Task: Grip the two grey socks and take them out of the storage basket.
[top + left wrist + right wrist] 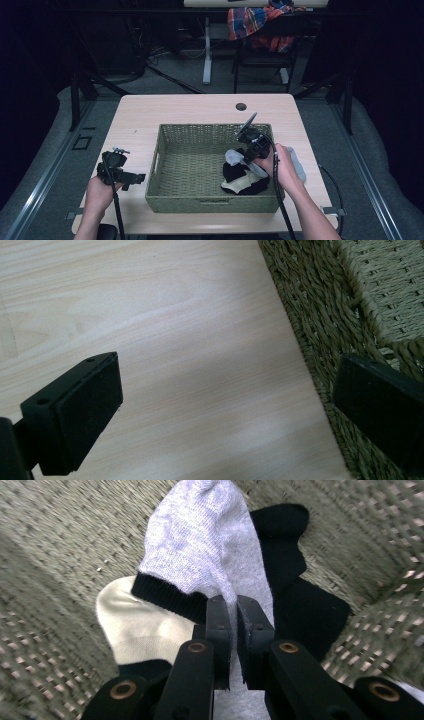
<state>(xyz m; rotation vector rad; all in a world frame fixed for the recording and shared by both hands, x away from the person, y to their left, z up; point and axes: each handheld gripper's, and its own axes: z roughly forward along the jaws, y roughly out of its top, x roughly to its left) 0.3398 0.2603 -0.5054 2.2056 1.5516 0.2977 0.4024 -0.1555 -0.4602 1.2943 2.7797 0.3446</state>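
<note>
Grey sock (200,555): lower end hidden behind the right tongs (234,645). Black sock (300,605): partly covered. Basket (320,315): cut by frame edge; weave blurred.

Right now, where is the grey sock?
The grey sock is in the basket's near right corner, on the black socks, pinched by the right gripper.

A grey sock (200,545) with a black cuff lies over black and cream socks (145,625) in a green woven basket (210,202).
</note>
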